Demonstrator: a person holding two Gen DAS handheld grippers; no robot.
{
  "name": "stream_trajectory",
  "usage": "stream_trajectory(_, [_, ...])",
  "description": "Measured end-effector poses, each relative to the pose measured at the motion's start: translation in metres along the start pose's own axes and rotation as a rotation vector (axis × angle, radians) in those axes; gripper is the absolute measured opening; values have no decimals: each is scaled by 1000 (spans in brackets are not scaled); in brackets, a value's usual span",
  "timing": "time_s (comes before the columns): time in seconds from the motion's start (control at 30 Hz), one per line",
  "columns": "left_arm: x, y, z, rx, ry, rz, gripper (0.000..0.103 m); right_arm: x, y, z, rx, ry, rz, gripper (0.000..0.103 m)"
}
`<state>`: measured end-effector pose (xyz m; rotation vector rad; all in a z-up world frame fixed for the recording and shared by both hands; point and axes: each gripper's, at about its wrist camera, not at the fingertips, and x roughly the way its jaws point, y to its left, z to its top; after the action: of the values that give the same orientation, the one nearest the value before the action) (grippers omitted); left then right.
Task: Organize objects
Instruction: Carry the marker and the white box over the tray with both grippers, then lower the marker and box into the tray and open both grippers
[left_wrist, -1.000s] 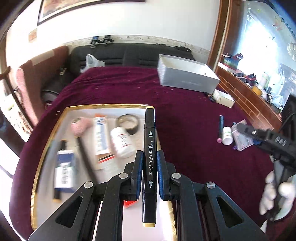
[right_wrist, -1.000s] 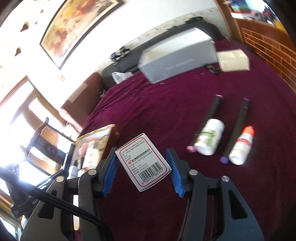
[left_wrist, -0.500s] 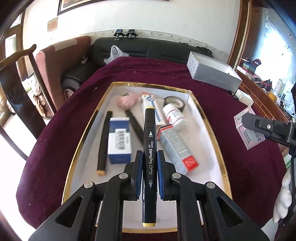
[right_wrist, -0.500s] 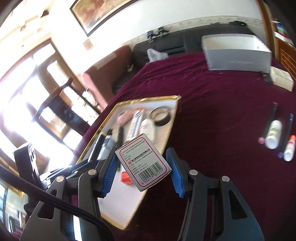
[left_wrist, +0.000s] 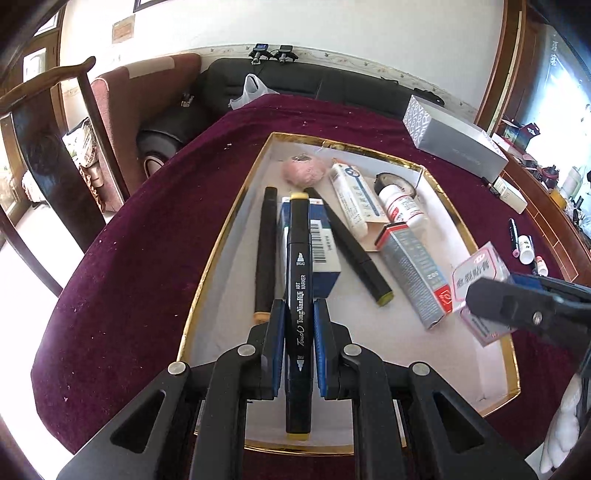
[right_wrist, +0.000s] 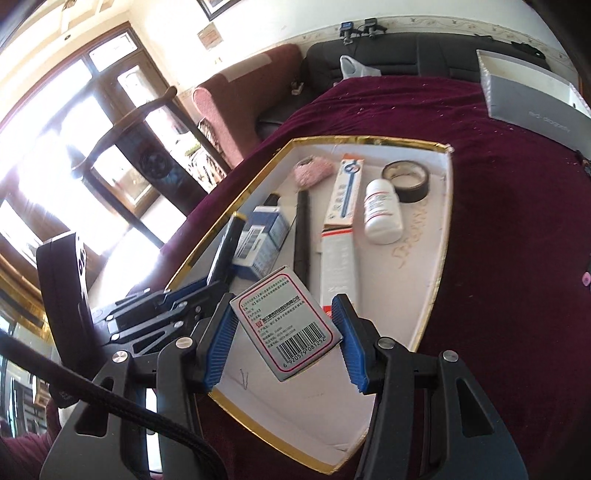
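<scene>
- Two hand-held grippers, both loaded, both over the white gold-rimmed cardboard tray (left_wrist: 207, 280) on the maroon velvet-covered surface (left_wrist: 147, 236).
- Left hand-held gripper (left_wrist: 298, 325): clamped tight on a black art marker with yellow end caps (left_wrist: 298, 280), lower centre of the left view, lengthwise along the fingers.
- Right hand-held gripper (right_wrist: 284, 332): blue pads pressing a small white-and-pink barcoded carton (right_wrist: 286, 326), tilted, lower centre of the right view.
- Tray holds a white pill bottle (right_wrist: 382, 212), a black tape roll (right_wrist: 406, 181) and a blue-white box (left_wrist: 321, 251).
</scene>
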<state>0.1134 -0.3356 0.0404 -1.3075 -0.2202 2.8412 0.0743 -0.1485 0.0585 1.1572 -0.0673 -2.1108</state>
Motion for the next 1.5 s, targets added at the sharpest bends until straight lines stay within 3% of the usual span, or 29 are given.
stream_trajectory(0.43, [9,1,-6,11,25,-27,12,40,19,-19,-80,102,-47,52])
stream_trajectory(1.2, [17,-6,-7,19,17,-17,12,46,10,-14,-62,104,-126,52])
stream_trajectory(1.5, [18,-1,-5,-14,14,-68,16,48,6,-9,-37,112,-131,52])
